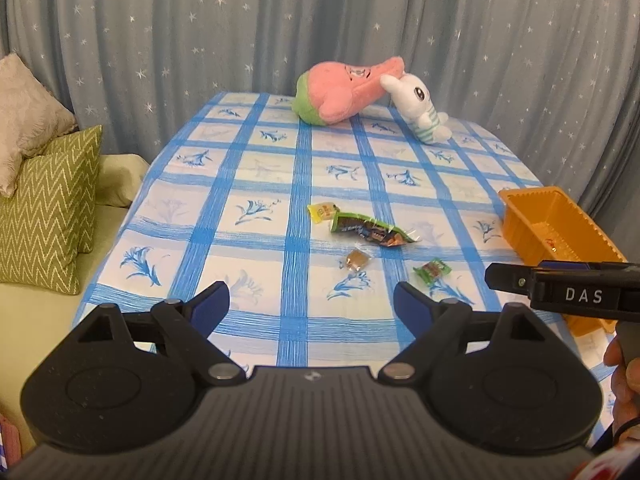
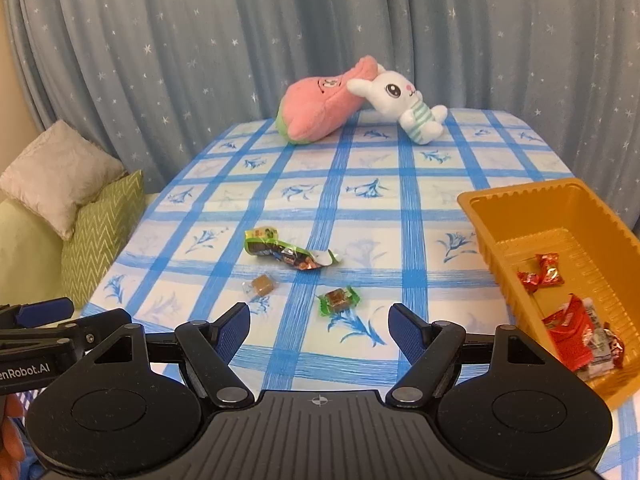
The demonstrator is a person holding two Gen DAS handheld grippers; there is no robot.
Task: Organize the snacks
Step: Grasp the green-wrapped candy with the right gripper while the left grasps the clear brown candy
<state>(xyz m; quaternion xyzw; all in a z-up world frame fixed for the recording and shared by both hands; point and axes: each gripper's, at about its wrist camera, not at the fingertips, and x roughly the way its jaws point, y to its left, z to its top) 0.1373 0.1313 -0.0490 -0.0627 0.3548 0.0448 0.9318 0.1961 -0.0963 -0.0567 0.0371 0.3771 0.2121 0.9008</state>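
Bright, even indoor light, soft shadows, sharp focus, with strong fisheye bending and dark corners.

Your checked table [image 2: 360, 208]: plushies [image 2: 320, 112] at 12, orange tray [image 2: 480, 216] at 3, loose snacks [image 2: 292, 256] center.

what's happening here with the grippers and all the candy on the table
A person holds a two-finger gripper in each hand over a blue checked tablecloth, sorting snacks. Both the left gripper and right gripper are open and empty. Red-wrapped snacks already lie in the orange tray. Still loose on the cloth: a long green packet, a clear-wrapped brown candy, a green-wrapped candy and a small yellow packet. Two plush toys sit at the far end.
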